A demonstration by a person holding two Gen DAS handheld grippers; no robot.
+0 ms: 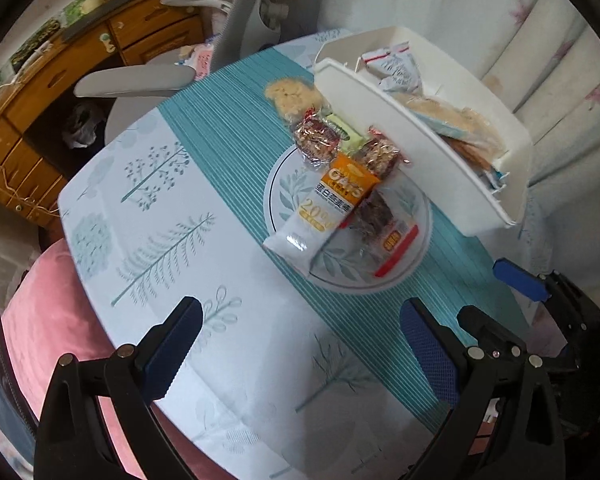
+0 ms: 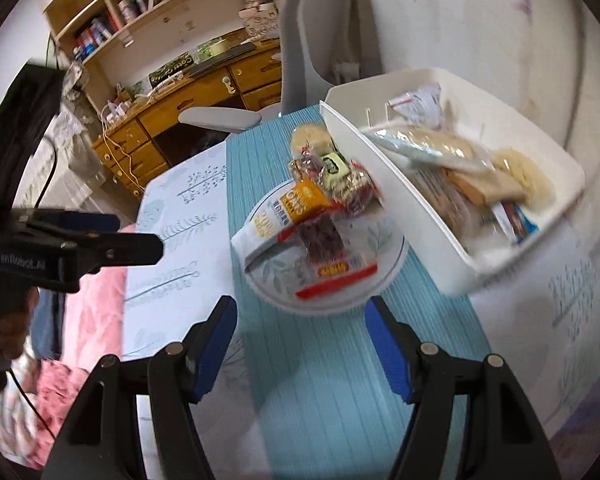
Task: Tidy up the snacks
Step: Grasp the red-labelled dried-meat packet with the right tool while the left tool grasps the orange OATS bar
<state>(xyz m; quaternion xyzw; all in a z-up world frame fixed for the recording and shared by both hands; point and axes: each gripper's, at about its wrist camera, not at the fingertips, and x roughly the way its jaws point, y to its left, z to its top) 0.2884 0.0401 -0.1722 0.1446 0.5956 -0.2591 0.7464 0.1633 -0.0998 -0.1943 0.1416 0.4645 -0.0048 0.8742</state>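
**Snack table: both grippers empty, items on plate and in bin**

The table [image 1: 148,184] carries a pale leaf-print cloth with a teal striped runner [image 2: 320,380]; a wooden desk [image 2: 188,108] and a grey office chair [image 1: 136,82] stand behind it. My left gripper [image 1: 300,356] hovers over the near edge, jaws wide, holding nothing. My right gripper [image 2: 302,350] is likewise wide and empty, just short of the plate [image 2: 384,264]. On that plate lie an orange-and-white oat bar [image 1: 324,210] and a red-edged clear packet [image 1: 384,232], overlapping. Past them lie foil-wrapped sweets [image 1: 314,140], a green packet [image 1: 346,132] and a rice cracker [image 1: 292,96]. The white storage bin [image 2: 400,200] stands just beside the plate, holding several wrapped snacks.
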